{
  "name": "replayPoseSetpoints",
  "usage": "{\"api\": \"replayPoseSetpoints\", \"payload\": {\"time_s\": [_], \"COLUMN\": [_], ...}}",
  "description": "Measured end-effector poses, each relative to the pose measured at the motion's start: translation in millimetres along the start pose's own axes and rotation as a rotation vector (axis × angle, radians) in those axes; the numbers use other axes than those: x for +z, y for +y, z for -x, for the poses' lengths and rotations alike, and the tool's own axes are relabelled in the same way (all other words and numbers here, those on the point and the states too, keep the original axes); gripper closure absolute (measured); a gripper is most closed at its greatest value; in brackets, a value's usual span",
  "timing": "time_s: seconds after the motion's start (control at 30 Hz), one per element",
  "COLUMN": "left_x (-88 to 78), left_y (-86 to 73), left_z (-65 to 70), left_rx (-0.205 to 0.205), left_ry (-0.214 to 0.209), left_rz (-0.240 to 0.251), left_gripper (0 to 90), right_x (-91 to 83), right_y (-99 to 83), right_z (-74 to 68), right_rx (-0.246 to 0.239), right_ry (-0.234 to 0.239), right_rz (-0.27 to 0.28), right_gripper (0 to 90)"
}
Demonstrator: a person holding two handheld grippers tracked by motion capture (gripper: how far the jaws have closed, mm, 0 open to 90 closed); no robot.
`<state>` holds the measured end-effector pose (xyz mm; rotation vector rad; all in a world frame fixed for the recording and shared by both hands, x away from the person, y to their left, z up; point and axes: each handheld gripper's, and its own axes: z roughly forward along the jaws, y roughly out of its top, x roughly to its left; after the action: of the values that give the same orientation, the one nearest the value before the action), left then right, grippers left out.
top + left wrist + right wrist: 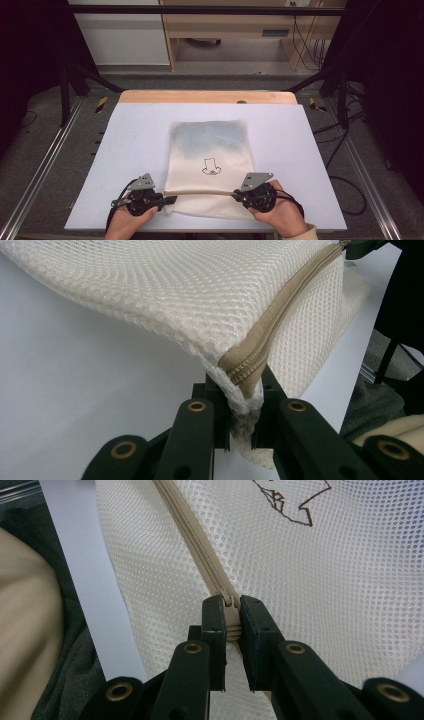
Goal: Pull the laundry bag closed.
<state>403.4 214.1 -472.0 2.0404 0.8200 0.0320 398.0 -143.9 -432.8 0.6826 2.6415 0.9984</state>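
Left gripper view: left gripper [242,412] clamped on corner of mesh laundry bag [165,295], pinch right at end of tan zipper [260,345]; mesh bunched between the jaws, zipper running away from the jaws toward far upper right. Bag edge lifted off table [65,390] just ahead of the jaws, sagging beyond.

Right gripper view: right gripper [231,617] closed on other end of zipper [200,545], apparently on the slider or pull tab; exact part hard to tell. Zipper tape leading straight out from the jaws, mesh [320,595] spread to either side, dark line drawing [292,502] farther out, to the right.

High view: left gripper [170,200] and right gripper [236,195] at opposite ends of zipper [200,191], holding it taut between them along near edge of bag [210,150]. Rest of bag flat on table [125,150], stretching away from the jaws; bluish shade in far half, possibly contents, not certain.

Handling, judged: light, soft, limp, no stiffness of its own; open mesh likely to snag and stretch. Best hold at reinforced zipper ends and seams, as now; plain mesh would bunch and slip. Anchor corner needed to keep tape straight for slider travel.
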Motion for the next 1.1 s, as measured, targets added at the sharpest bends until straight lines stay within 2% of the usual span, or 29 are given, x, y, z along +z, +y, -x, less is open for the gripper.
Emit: {"api": "replayPoseSetpoints", "payload": {"time_s": [0.4,0.57,1.1], "left_x": [2.1,0.3,0.8], "left_y": [-1.6,0.2,-0.4], "left_z": [0.3,1.1,1.9], "left_rx": [-0.003,0.011,0.014], "left_ry": [0.005,0.006,0.015], "left_rz": [-0.006,0.001,-0.002], "left_gripper": [81.5,81.5,81.5], "right_x": [-1.4,0.1,2.2], "right_y": [-2.2,-2.5,-3.3], "right_z": [-1.3,-1.3,-3.5], "right_rx": [-0.003,-0.002,-0.005], "right_ry": [-0.008,-0.007,-0.012], "right_rz": [0.005,-0.002,-0.020], "right_gripper": [81.7,81.8,81.8]}}
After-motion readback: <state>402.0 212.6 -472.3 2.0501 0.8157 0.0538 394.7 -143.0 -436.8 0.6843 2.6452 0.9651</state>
